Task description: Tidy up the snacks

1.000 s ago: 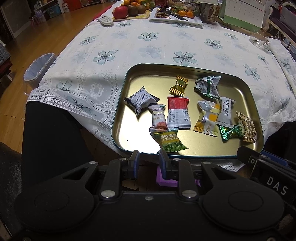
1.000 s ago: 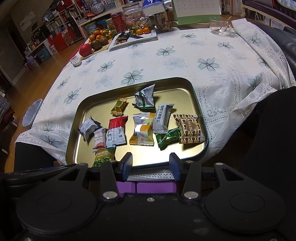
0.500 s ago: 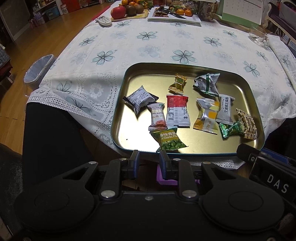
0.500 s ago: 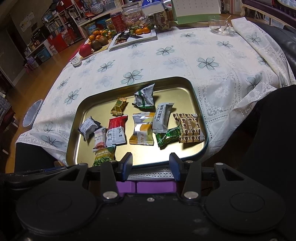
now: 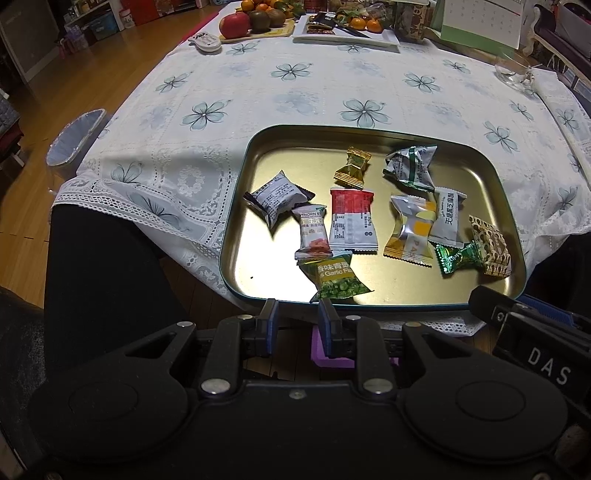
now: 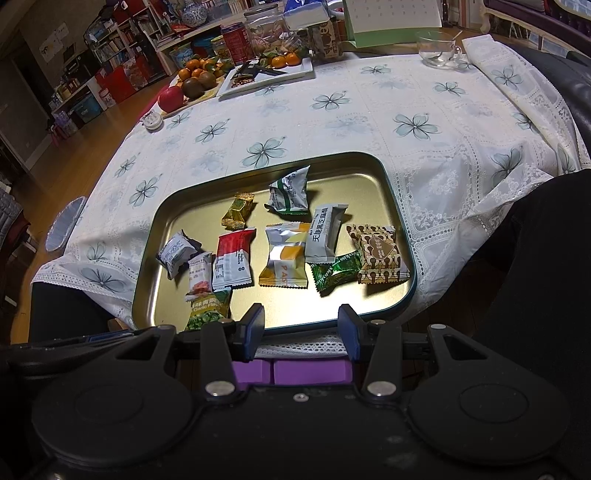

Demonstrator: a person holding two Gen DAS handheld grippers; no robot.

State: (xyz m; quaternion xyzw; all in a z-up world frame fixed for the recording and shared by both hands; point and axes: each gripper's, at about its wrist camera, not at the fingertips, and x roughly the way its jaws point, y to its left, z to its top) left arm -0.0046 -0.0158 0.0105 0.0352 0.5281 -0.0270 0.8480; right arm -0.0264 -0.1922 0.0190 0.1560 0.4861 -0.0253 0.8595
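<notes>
A gold metal tray (image 5: 476, 173) (image 6: 369, 173) lies at the table's near edge and holds several wrapped snacks: a green pea packet (image 5: 334, 277) (image 6: 207, 312), a red and white packet (image 5: 351, 219) (image 6: 234, 258), a silver and yellow packet (image 5: 412, 230) (image 6: 284, 254), a green candy (image 5: 458, 256) (image 6: 336, 271) and a brown patterned packet (image 5: 491, 243) (image 6: 380, 254). My left gripper (image 5: 294, 314) is open and empty, just short of the tray's near rim by the pea packet. My right gripper (image 6: 301, 321) is open wider and empty, at the near rim.
The table has a white floral cloth (image 5: 291, 96). At its far end stand a fruit board (image 5: 255, 22) (image 6: 188, 85), a white plate (image 5: 347, 29), jars, a calendar and a glass cup (image 6: 439, 55). A bin (image 5: 74, 136) stands on the wooden floor at the left.
Both views have shifted only slightly; the left gripper has edged a little closer to the tray's near rim. No snack has moved and both grippers stay open.
</notes>
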